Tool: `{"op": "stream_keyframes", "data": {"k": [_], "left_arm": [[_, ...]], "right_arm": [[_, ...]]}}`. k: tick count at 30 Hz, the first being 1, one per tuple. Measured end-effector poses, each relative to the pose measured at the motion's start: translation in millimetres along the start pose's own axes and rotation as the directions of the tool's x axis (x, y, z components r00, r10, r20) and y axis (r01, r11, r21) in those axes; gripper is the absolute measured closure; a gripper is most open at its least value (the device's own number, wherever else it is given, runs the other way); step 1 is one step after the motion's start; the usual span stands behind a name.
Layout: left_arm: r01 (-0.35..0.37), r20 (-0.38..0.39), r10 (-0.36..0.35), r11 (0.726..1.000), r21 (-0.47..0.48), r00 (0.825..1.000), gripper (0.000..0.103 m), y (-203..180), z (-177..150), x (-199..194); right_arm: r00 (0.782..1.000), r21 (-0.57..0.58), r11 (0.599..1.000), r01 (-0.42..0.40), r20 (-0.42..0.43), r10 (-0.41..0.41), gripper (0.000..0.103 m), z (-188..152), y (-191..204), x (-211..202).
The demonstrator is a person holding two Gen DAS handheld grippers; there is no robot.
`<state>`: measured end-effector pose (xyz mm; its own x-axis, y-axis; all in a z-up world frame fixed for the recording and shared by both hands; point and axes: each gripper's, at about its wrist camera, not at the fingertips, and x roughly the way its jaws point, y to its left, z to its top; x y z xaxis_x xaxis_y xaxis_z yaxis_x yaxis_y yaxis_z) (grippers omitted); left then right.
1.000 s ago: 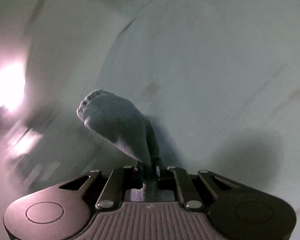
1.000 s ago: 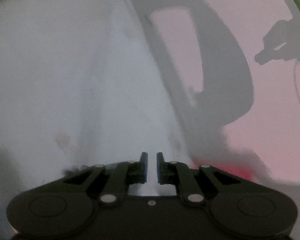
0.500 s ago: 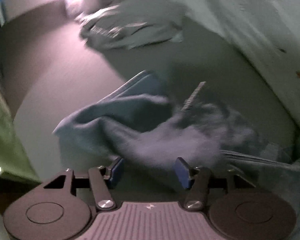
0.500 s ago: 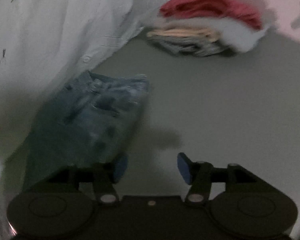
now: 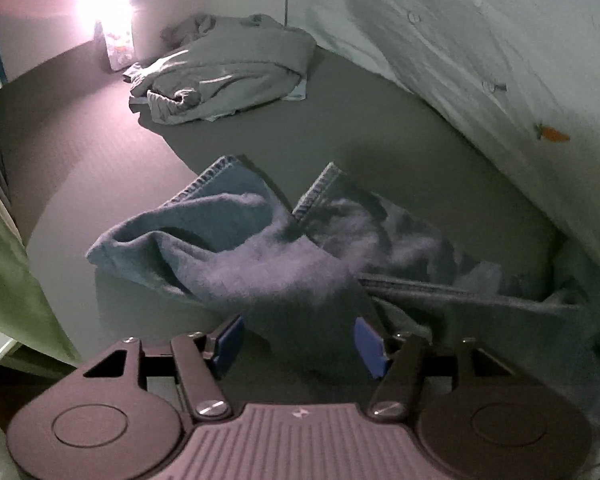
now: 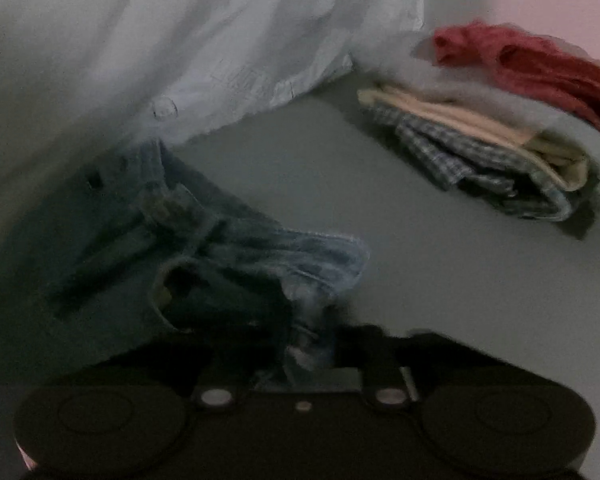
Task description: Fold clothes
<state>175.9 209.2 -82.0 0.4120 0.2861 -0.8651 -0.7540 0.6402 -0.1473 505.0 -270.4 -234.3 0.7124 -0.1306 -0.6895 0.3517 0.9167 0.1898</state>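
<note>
A pair of blue jeans lies crumpled on the grey surface. In the left wrist view the legs and hems point away from me. My left gripper is open, its blue pads on either side of a fold of denim without pinching it. In the right wrist view the waistband end of the jeans lies just ahead. My right gripper is shut on a bunched bit of the jeans' waist edge. The frame is blurred.
A crumpled grey garment lies at the back by a bright lamp. A white shirt hangs at the right. A stack of folded clothes with a red one on top sits at the right. Green cloth is at the left.
One second ago both grippers were shut on cloth held up. They then opened over the table. Now the left stays open over the jeans and the right has shut on the waist edge.
</note>
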Motion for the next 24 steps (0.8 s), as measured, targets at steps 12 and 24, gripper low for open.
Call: {"op": "stream_keyframes", "data": {"k": [12, 24], "left_arm": [[-0.012, 0.03, 0.007, 0.983, 0.181, 1.0, 0.035, -6.4, 34.5, 32.7], [0.11, -0.062, -0.093, 0.919, 0.379, 0.994, 0.018, -4.9, 128.6, 175.2]], "right_arm": [[0.887, -0.028, 0.888, 0.459, 0.074, -0.456, 0.089, -39.4, -129.4, -140.1], [0.925, -0.264, 0.887, 0.38, 0.13, -0.357, 0.034, -75.2, 9.0, -160.4]]}}
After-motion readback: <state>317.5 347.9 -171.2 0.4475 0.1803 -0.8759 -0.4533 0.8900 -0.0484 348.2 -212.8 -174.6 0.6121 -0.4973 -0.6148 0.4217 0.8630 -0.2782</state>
